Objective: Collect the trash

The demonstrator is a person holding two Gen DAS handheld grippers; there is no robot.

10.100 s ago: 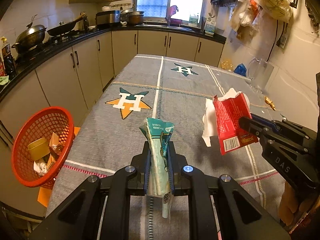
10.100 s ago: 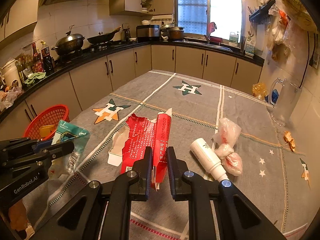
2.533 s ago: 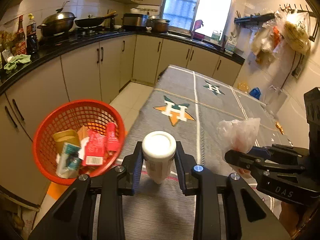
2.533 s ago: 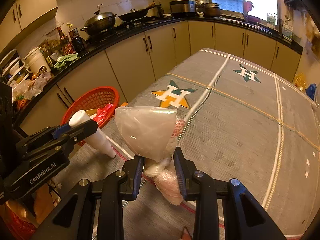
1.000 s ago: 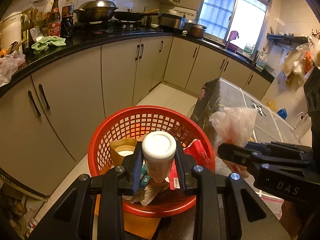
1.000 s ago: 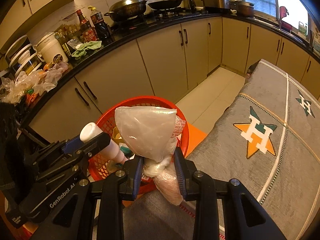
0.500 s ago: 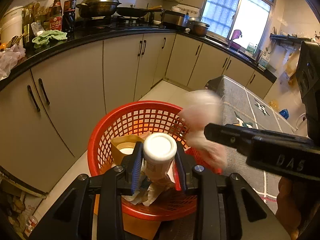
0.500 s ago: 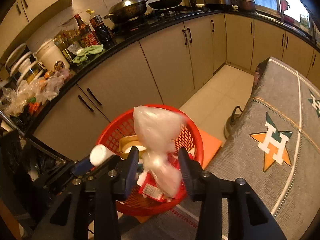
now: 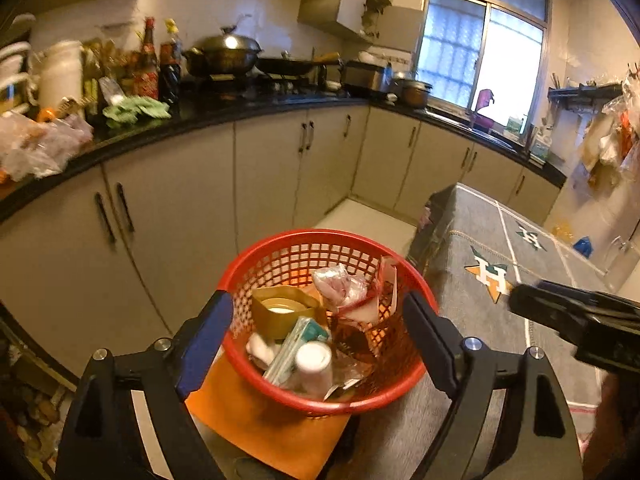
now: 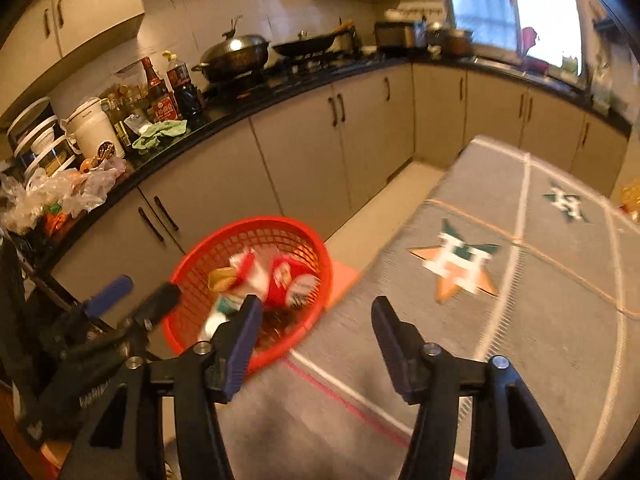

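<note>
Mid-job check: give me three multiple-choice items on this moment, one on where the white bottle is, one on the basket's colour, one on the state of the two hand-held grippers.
1. Where is the white plastic bottle?
A. On the table
B. In the basket
C. In the left hand-held gripper

2. What colour is the round plastic mesh basket?
A. Red
B. Blue
C. Green

3. How are the two hand-held grippers?
A. Both shut on trash
B. One open, one shut
C. Both open and empty

Key: 1 B, the white plastic bottle lies among the trash inside; 2 A, the round plastic mesh basket is red; 3 C, the left hand-held gripper and the right hand-held gripper show spread jaws with nothing between.
</note>
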